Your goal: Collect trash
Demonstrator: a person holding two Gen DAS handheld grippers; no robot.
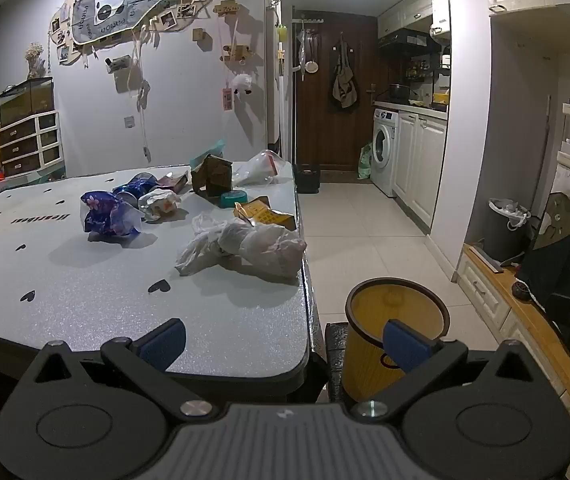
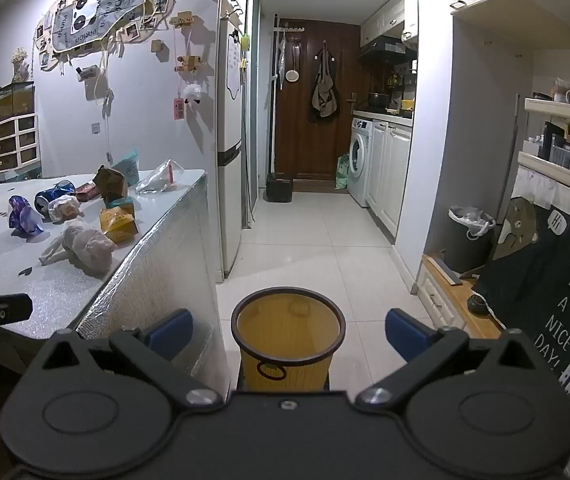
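Trash lies on a grey table (image 1: 85,304): a crumpled white plastic bag (image 1: 245,250), a purple flowered wrapper (image 1: 107,214), a blue can (image 1: 137,188), a wad of paper (image 1: 161,204), a yellow carton (image 1: 265,214), a brown box (image 1: 213,174) and a clear bag (image 1: 261,168). A yellow bin (image 1: 389,332) with a dark rim stands empty on the floor beside the table. My left gripper (image 1: 285,344) hovers open over the table's near right corner. My right gripper (image 2: 289,332) is open above the yellow bin (image 2: 288,332), nothing between its fingers.
A teal lid (image 1: 233,199) sits by the brown box. A grey bin with a white liner (image 2: 467,236) stands by the right wall, near a dark banner (image 2: 549,292). A fridge (image 2: 231,152), a washing machine (image 2: 359,160) and a tiled corridor (image 2: 317,248) lie ahead.
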